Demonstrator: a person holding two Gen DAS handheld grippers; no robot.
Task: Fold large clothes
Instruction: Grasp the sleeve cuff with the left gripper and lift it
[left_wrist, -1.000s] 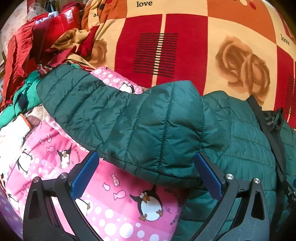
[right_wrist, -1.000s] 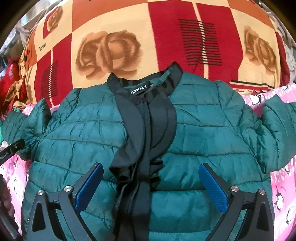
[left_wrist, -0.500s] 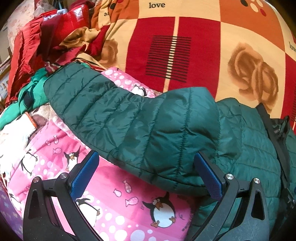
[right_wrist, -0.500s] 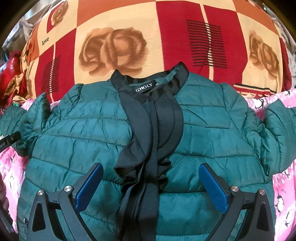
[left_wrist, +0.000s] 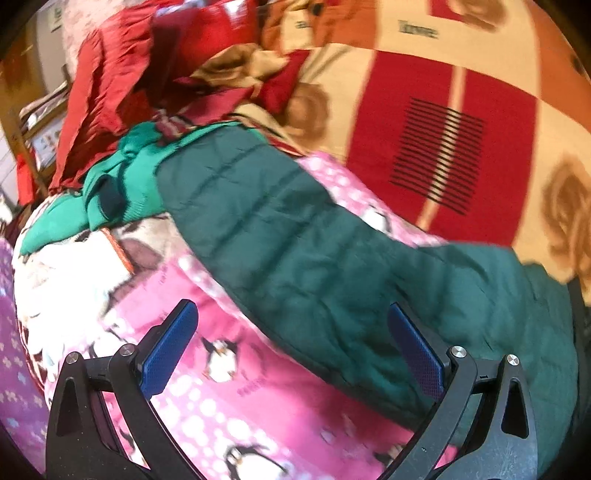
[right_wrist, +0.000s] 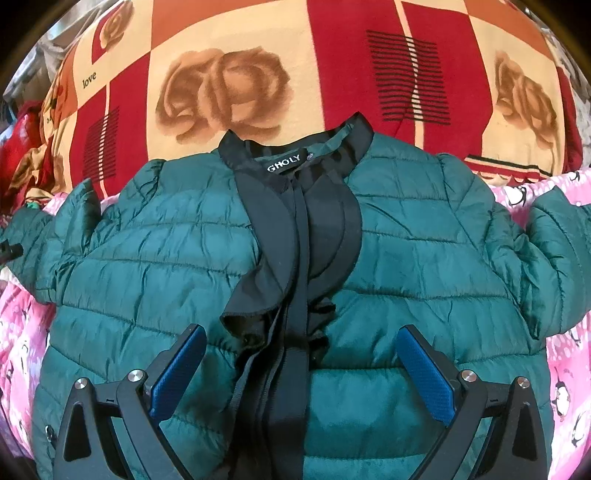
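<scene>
A dark green quilted jacket (right_wrist: 406, 266) lies front up on the bed, with a black collar and black ruffled placket (right_wrist: 295, 236). Its sleeves stretch out to both sides. My right gripper (right_wrist: 301, 369) is open and empty, hovering over the jacket's lower chest astride the placket. In the left wrist view the jacket's left sleeve (left_wrist: 280, 229) runs diagonally over a pink penguin blanket (left_wrist: 258, 413). My left gripper (left_wrist: 291, 350) is open and empty, just short of the sleeve's lower edge. This view is blurred by motion.
A red, orange and cream rose-patterned blanket (right_wrist: 229, 85) covers the bed behind the jacket. A heap of red cloth (left_wrist: 122, 85) and a bright green garment (left_wrist: 122, 192) lie at the sleeve's cuff end. The pink blanket shows at both sides (right_wrist: 565, 354).
My left gripper has swung left along the sleeve toward the cuff, so more pink blanket and the clothes heap show. My right gripper has edged nearer over the jacket. Both stay open.
</scene>
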